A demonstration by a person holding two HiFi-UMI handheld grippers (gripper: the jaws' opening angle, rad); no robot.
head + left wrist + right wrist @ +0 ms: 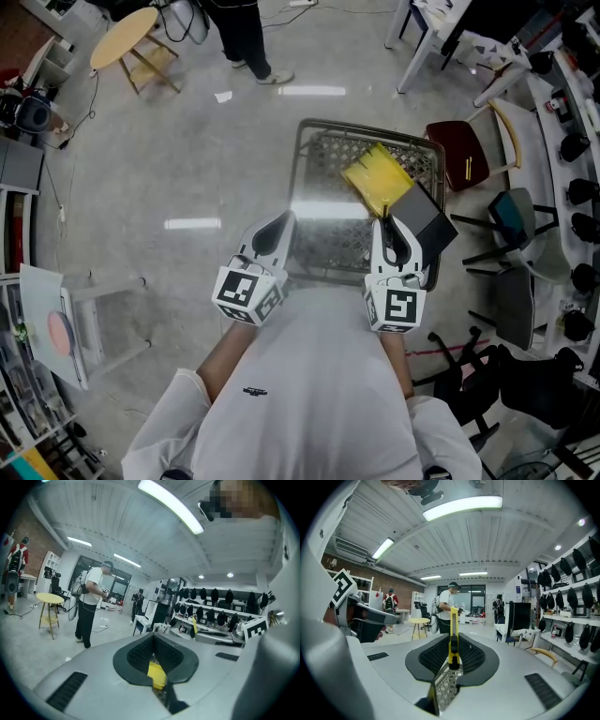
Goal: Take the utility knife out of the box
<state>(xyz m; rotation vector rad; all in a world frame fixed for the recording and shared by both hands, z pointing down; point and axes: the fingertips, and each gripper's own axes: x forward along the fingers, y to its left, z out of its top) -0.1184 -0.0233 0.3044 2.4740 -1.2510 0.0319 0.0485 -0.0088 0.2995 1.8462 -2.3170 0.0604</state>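
Observation:
The yellow utility knife (453, 637) stands upright between the jaws of my right gripper (453, 665), which is shut on its lower end. In the head view my right gripper (388, 230) hangs over the right side of a wire mesh basket (319, 131). Just ahead of it are a yellow box flap (375, 173) and a dark grey box (429, 223). My left gripper (278, 230) hovers over the basket's left front edge. Its jaws (159, 677) stand a narrow slit apart with nothing gripped; yellow and mesh show through the gap.
A dark red chair (459, 155) and a teal chair (511, 216) stand right of the basket, with black office chairs (506, 375) at lower right. A person (246, 37) stands beyond, near a round yellow table (124, 37). Shelving lines the left edge.

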